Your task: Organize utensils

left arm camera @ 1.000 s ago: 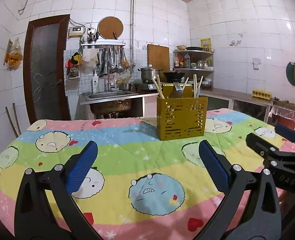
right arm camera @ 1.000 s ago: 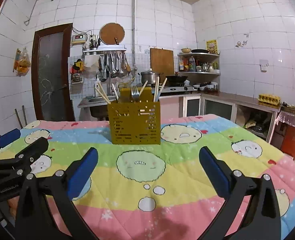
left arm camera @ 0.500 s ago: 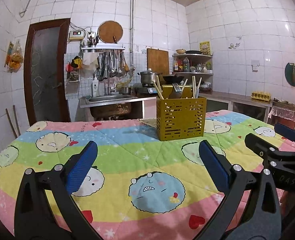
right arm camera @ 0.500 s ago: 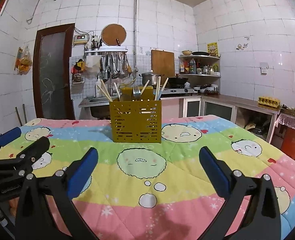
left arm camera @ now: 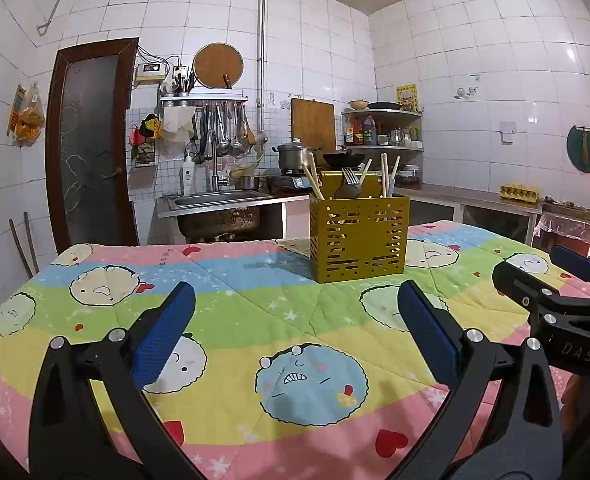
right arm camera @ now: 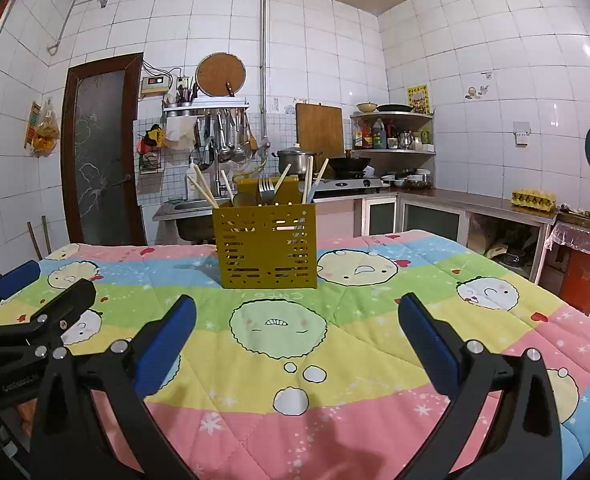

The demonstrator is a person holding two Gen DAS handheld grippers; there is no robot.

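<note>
Over the last second the view is raised slightly; the utensils and both tongs are otherwise unchanged, so nothing is altered for the task. The left tongs (left arm camera: 295, 328) and right tongs (right arm camera: 295, 328) are held wide apart and empty above the quilt-covered counter (right arm camera: 375, 360). The yellow caddy (right arm camera: 267, 246) stands upright; chopsticks (right arm camera: 203, 190), a fork (right arm camera: 266, 190) and other handles are held in it. No loose utensil is seen on the counter.

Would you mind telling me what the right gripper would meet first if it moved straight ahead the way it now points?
Most likely the yellow utensil holder. The right gripper is open, aimed just right of its middle, and only bare quilt lies between; depth is hard to judge.
</note>
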